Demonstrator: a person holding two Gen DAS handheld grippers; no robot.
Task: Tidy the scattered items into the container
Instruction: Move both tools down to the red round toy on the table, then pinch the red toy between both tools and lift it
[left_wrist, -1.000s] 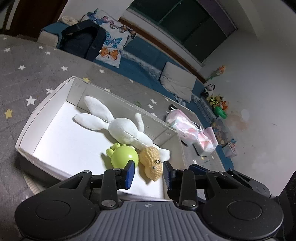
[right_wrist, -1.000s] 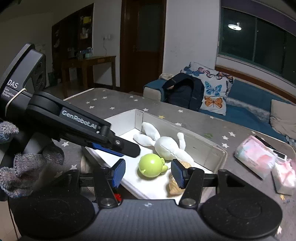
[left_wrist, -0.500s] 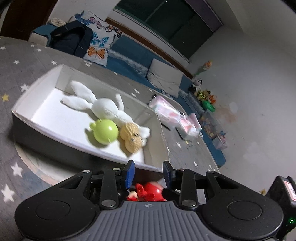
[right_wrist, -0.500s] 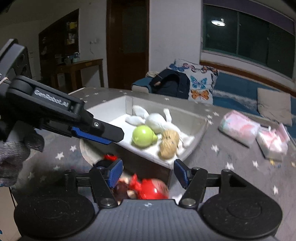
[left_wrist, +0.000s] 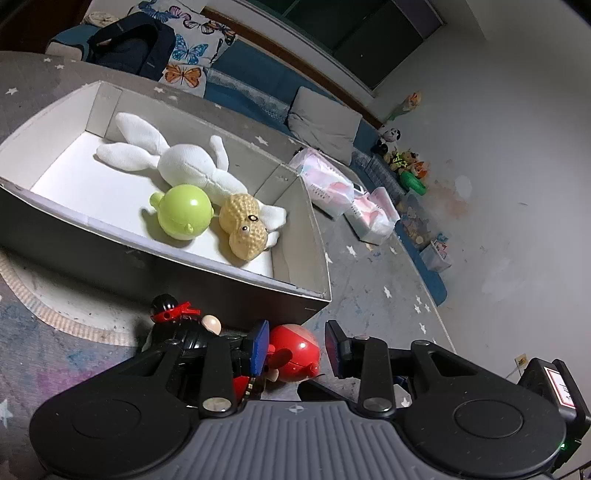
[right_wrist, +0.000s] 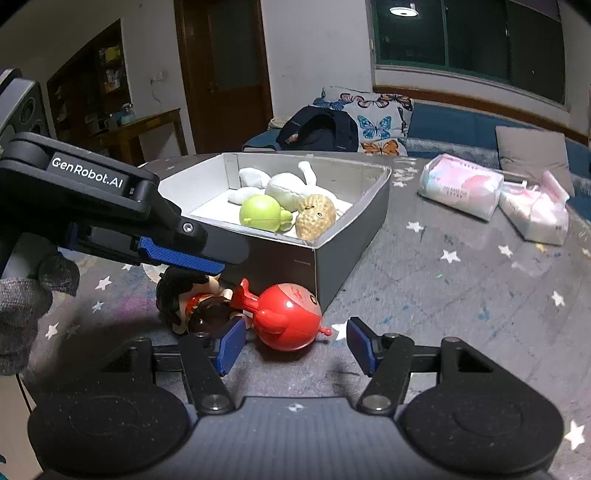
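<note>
Your right gripper (right_wrist: 293, 345) hangs wide and empty around the red toy (right_wrist: 288, 319), outside the box (right_wrist: 347, 243); your left gripper (left_wrist: 295, 347), also parted, holds nothing

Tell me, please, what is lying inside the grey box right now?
Inside the grey box lie a white plush rabbit, a green round toy and a tan peanut toy. The near wall hides a strip of floor.

White rabbit plush (left_wrist: 184, 166), lime-green ball toy (left_wrist: 183, 212) and tan peanut toy (left_wrist: 243, 230) in a white-lined grey box (left_wrist: 221, 273); glossy red round toy (right_wrist: 288, 317) on grey star-patterned cloth (right_wrist: 461, 295).
</note>
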